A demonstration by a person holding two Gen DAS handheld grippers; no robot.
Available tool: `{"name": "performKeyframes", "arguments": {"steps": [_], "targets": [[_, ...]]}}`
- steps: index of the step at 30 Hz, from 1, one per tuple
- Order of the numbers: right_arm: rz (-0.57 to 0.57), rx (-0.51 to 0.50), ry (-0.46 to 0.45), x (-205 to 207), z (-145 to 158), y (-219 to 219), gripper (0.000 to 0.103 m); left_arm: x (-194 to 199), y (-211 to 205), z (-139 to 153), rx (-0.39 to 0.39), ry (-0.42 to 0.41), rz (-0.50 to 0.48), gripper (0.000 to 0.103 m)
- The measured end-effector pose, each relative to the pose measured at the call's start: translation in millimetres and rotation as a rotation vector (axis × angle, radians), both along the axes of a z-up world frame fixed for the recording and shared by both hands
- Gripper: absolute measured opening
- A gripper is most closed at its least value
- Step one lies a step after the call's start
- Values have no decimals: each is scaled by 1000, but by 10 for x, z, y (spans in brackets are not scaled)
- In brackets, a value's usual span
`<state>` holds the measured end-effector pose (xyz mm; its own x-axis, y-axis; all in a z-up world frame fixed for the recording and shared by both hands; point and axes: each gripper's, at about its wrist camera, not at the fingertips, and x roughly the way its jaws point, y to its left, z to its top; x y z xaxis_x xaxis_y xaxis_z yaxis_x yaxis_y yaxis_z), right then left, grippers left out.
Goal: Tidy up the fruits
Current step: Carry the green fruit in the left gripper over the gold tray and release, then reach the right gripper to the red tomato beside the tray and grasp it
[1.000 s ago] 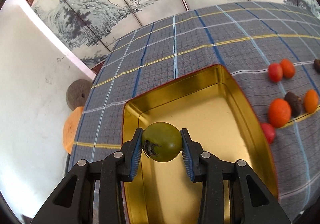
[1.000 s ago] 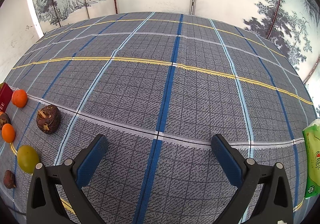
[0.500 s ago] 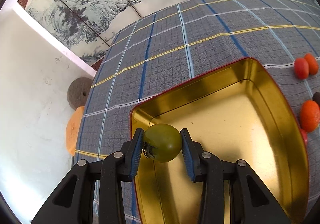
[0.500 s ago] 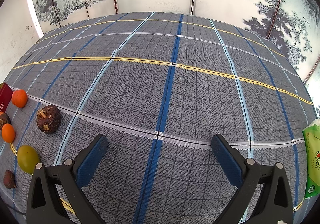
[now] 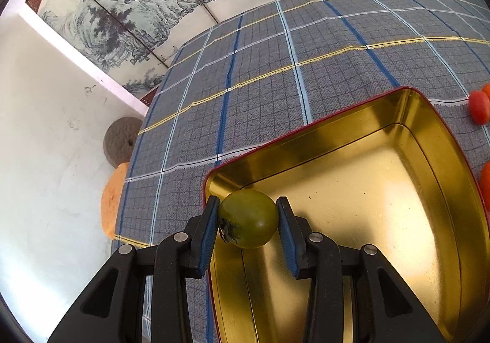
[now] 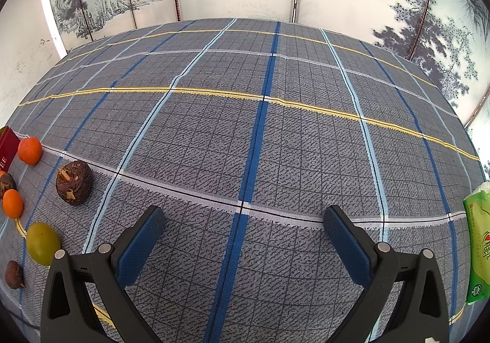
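Note:
My left gripper (image 5: 248,220) is shut on a green tomato (image 5: 249,218), stem end turned left, held over the near left corner of a gold tin tray (image 5: 382,183) with a red rim. Red fruits (image 5: 479,104) lie on the cloth past the tray's right side. In the right wrist view my right gripper (image 6: 243,228) stands open over bare plaid cloth with nothing between its fingers. At its left lie an orange fruit (image 6: 29,150), a brown water chestnut (image 6: 74,182), a second orange fruit (image 6: 13,203), a yellow-green fruit (image 6: 42,243) and a small brown one (image 6: 14,274).
A grey plaid tablecloth (image 6: 260,128) covers the table, with painted screens behind it. A green wipes packet (image 6: 477,245) lies at the right edge. The tray's red side (image 6: 6,146) shows at far left. Beyond the table's left edge are a round stone (image 5: 119,140) and an orange cushion (image 5: 113,199).
My left gripper has carried the green tomato leftward and a little lower, from over the tray's middle to its near left corner. The right gripper has stayed still.

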<state>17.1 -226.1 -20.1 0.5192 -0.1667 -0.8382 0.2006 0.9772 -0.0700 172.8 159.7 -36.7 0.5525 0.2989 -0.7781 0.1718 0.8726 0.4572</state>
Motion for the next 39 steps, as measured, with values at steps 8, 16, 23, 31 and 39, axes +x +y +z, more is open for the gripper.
{"name": "performKeyframes", "arguments": {"steps": [8, 16, 23, 31, 39], "targets": [[0, -1, 0, 0, -5, 0, 103, 52, 35, -51, -14, 2, 6, 40], [-6, 0, -1, -4, -12, -7, 103, -110, 40, 163, -73, -75, 3, 59], [26, 7, -18, -43, 42, 10, 102, -833, 135, 628, -182, -222, 87, 59], [762, 70, -171, -181, 1041, 1522, 93, -1892, 133, 707, -351, -274, 129, 59], [1284, -135, 33, 59, 779, 3291, 42, -2236, 191, 535, -405, -193, 160, 59]]}}
